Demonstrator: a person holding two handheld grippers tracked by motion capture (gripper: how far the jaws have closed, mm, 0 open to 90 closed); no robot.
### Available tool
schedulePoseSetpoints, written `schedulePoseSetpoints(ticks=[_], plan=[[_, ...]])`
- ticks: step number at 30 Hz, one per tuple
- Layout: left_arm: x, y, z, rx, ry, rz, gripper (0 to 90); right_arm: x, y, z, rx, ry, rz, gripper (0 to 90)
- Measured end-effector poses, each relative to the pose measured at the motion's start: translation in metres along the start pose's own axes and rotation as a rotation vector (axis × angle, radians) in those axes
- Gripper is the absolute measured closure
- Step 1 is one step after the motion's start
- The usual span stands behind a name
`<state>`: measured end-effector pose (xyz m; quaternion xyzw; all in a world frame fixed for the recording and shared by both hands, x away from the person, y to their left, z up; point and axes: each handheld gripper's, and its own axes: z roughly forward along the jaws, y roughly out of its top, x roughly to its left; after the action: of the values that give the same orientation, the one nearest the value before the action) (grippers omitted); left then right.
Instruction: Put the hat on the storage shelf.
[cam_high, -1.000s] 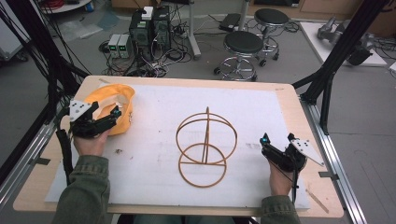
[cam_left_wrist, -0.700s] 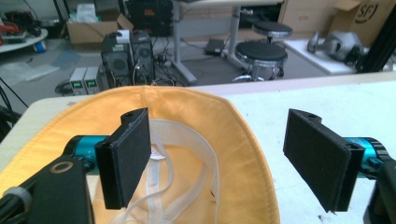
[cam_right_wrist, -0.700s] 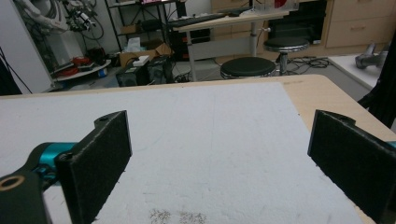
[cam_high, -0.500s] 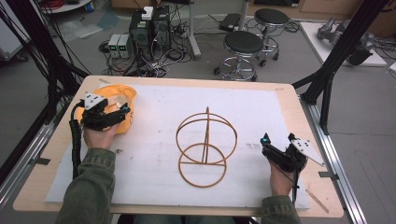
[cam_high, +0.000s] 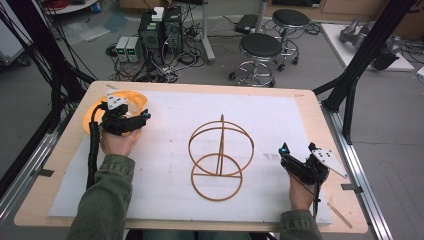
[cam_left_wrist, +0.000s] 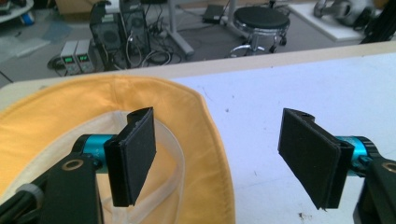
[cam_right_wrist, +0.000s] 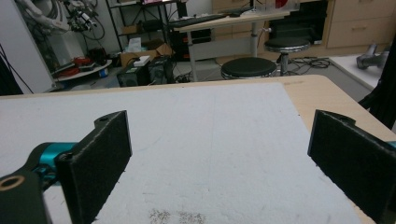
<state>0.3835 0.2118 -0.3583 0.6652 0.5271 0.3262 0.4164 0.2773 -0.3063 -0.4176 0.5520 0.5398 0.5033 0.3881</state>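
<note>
Left hand-held gripper (cam_left_wrist: 219, 158) wide open, empty, jaws straddling the brim of the yellow fabric hat (cam_left_wrist: 205, 140) at the table's (cam_high: 310, 107) far-left corner, probably lining up a grasp. Right hand-held gripper (cam_right_wrist: 219, 163) wide open, empty, parked beside the brown wire-ring stand (cam_high: 220, 157).

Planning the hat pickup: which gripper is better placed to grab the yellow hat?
Left. The left gripper hangs open at the yellow hat, one jaw over its inside, the brim between the jaws. The right gripper sits open across the white mat, beyond the wooden ring stand.
</note>
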Motion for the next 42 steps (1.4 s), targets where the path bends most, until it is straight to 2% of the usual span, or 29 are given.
schedulePoseSetpoints(ticks=[4, 7, 10, 16, 19, 21, 22, 23, 25, 28, 29, 31, 37, 42], plan=[[-0.005, 0.000, 0.010, 0.049, 0.018, 0.009, 27.7, 0.000, 0.000, 0.000, -0.001, 0.001, 0.000, 5.1], [-0.007, -0.001, 0.014, 0.059, 0.048, 0.014, 27.7, 0.000, 0.000, 0.000, 0.001, 0.001, 0.006, 5.1], [-0.008, -0.002, 0.017, 0.071, 0.052, 0.016, 28.7, -0.001, 0.000, -0.001, -0.003, 0.001, 0.002, 5.1], [-0.012, -0.004, 0.021, 0.110, 0.100, 0.039, 37.9, -0.001, 0.000, -0.001, -0.003, 0.000, -0.002, 5.1], [-0.009, -0.007, 0.026, 0.163, 0.126, 0.045, 39.7, -0.001, 0.000, -0.001, -0.005, 0.002, -0.006, 5.1], [-0.007, -0.008, 0.028, 0.187, 0.122, 0.028, 44.9, 0.000, 0.000, -0.001, -0.005, 0.001, -0.008, 5.1], [-0.007, -0.008, 0.028, 0.187, 0.122, 0.028, 48.6, 0.000, 0.000, -0.001, -0.004, 0.001, -0.012, 5.1], [-0.005, -0.009, 0.027, 0.186, 0.102, 0.006, 55.0, 0.001, 0.000, -0.001, -0.009, 0.000, -0.020, 5.1], [-0.005, -0.009, 0.026, 0.182, 0.095, 0.003, 67.4, 0.001, 0.000, -0.001, -0.008, 0.000, -0.026, 5.1], [-0.004, -0.008, 0.020, 0.137, 0.086, -0.023, 82.3, 0.001, 0.000, -0.001, -0.007, -0.002, -0.023, 5.1], [-0.003, -0.007, 0.019, 0.131, 0.081, -0.031, 84.6, 0.001, 0.001, -0.002, -0.007, -0.002, -0.025, 5.1], [0.000, -0.007, 0.018, 0.132, 0.071, -0.038, 85.9, 0.001, 0.001, -0.002, -0.005, -0.003, -0.021, 5.1], [0.006, -0.004, 0.010, 0.097, 0.084, -0.041, 86.6, 0.001, 0.000, -0.001, -0.003, 0.000, -0.022, 5.1], [0.010, -0.002, 0.006, 0.093, 0.075, -0.055, 86.6, 0.002, 0.000, -0.002, -0.003, 0.000, -0.020, 5.1]])
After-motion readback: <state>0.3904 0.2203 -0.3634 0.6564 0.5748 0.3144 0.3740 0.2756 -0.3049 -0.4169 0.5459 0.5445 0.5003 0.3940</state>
